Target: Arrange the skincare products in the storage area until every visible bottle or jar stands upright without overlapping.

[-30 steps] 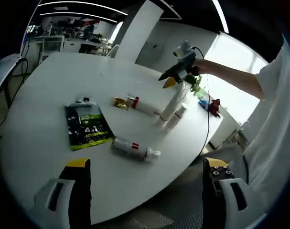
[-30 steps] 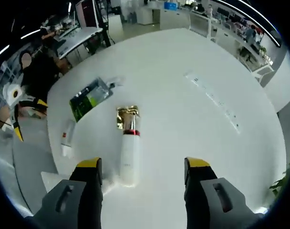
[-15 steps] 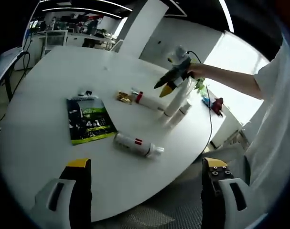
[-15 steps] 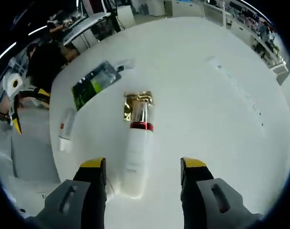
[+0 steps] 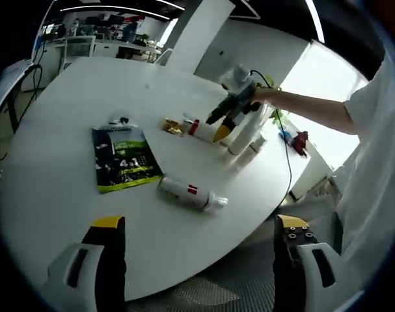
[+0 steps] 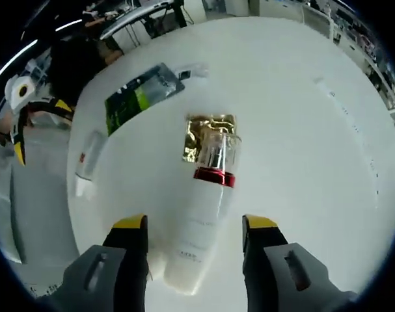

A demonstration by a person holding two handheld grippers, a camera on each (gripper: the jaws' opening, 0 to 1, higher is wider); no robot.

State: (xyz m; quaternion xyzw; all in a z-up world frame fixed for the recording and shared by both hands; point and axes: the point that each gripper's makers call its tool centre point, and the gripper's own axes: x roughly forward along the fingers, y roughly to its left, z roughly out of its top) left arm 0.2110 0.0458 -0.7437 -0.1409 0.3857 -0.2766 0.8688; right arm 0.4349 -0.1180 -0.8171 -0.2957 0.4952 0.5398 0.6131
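A white bottle (image 6: 209,209) with a red ring, clear cap and gold top lies on the white table (image 6: 301,149). My right gripper (image 6: 194,225) is open just above it, one jaw on each side of its body. In the left gripper view that right gripper (image 5: 224,123) hangs over the same lying bottle (image 5: 198,129), with a tall white bottle (image 5: 248,129) and a short one (image 5: 254,145) upright beside it. Another white bottle (image 5: 187,192) with a red label lies nearer. My left gripper (image 5: 198,224) is open at the table's near edge, holding nothing.
A green and black sachet (image 5: 124,159) lies flat left of the bottles, and shows as the sachet (image 6: 140,96) beyond the gold cap. The table edge (image 5: 204,260) runs just ahead of my left jaws. A person's arm (image 5: 314,109) reaches in from the right.
My right gripper has come down and closer to the gold-capped bottle, whose body now sits between the jaws. The left gripper has stayed about where it was.
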